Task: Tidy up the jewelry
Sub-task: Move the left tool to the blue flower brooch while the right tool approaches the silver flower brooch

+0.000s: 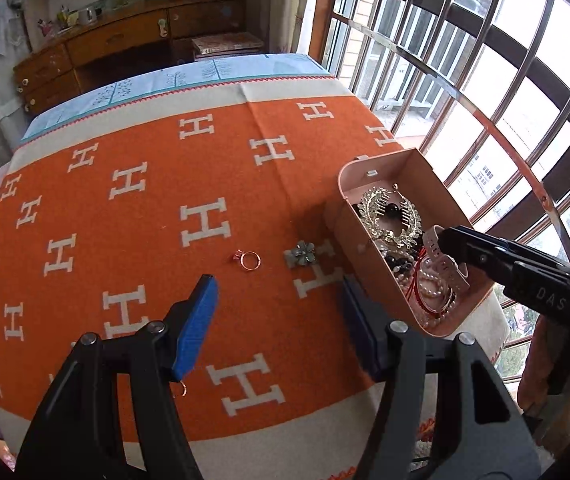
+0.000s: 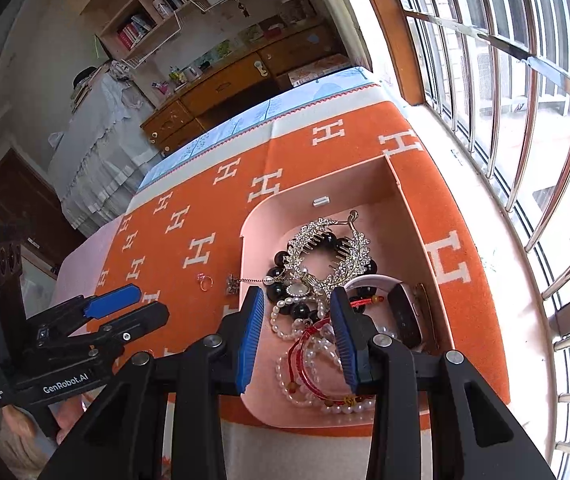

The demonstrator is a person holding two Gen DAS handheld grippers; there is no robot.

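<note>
ring (image 1: 249, 260), flower brooch (image 1: 302, 254) beside jewelry box (image 1: 349, 236)

Beyond the jaws stood a long wooden dresser (image 1: 125, 40); right of them, daylight poured through a tall metal-barred window (image 1: 465, 60).

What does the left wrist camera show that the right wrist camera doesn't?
Only the left wrist view: a second ring on the blanket, half hidden behind the left gripper's blue fingers, which are open with nothing between them.

Only the right wrist view: the right gripper's fingers from behind, apart over the pearl strands, and a bookshelf.

Both: the pink box of jewelry, the rose-gold ring, the flower brooch and the orange blanket.
</note>
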